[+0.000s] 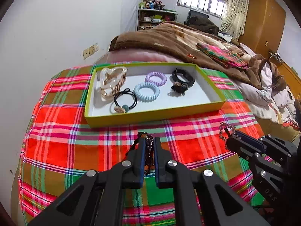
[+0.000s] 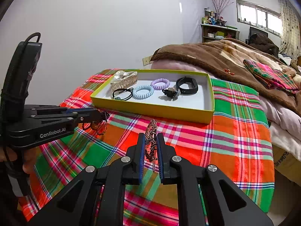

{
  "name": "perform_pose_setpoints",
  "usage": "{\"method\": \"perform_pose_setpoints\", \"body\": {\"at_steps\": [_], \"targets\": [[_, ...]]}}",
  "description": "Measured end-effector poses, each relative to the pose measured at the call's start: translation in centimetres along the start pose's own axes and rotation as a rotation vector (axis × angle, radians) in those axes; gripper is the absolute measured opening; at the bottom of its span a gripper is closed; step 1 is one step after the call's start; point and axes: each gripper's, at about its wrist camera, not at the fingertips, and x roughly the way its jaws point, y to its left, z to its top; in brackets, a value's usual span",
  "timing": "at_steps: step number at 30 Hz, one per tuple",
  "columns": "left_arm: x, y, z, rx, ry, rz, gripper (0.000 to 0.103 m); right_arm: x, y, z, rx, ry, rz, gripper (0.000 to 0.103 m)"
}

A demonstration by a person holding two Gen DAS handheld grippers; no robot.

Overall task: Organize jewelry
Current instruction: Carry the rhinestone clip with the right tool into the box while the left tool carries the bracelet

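A yellow-green tray (image 1: 156,113) (image 2: 150,109) sits on the plaid cloth. It holds a cream hair claw (image 1: 111,82), a black hair tie (image 1: 125,98), a blue coil tie (image 1: 146,91), a purple coil tie (image 1: 155,78), a black band (image 1: 183,78) and a small black clip (image 1: 178,87). My left gripper (image 1: 149,143) (image 2: 102,115) is shut on a dark beaded bracelet (image 1: 150,150) (image 2: 99,125) in front of the tray. My right gripper (image 2: 150,141) (image 1: 228,141) is shut on a rhinestone hair clip (image 2: 150,141) (image 1: 226,130), also short of the tray.
The plaid cloth (image 1: 75,150) covers the near end of a bed. A brown blanket (image 1: 169,39) and a folded plaid cloth (image 1: 222,54) lie behind the tray. A small orange item (image 1: 191,56) rests on the blanket. A white wall is on the left.
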Motion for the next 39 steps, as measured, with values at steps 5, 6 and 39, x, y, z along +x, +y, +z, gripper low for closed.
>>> {"method": "perform_pose_setpoints", "body": {"at_steps": [5, 6, 39], "targets": [[-0.9, -0.1, 0.7, 0.006, -0.025, -0.006, 0.009, -0.6, 0.0, 0.6, 0.004, -0.018, -0.005, 0.012], [-1.1, -0.1, 0.8, 0.009, -0.028, -0.008, 0.009, -0.7, 0.0, 0.7, 0.005, -0.023, -0.008, 0.012], [4.4, -1.9, 10.8, 0.059, -0.058, -0.146, 0.009, 4.8, -7.3, 7.5, 0.170, -0.015, -0.094, 0.012]]}}
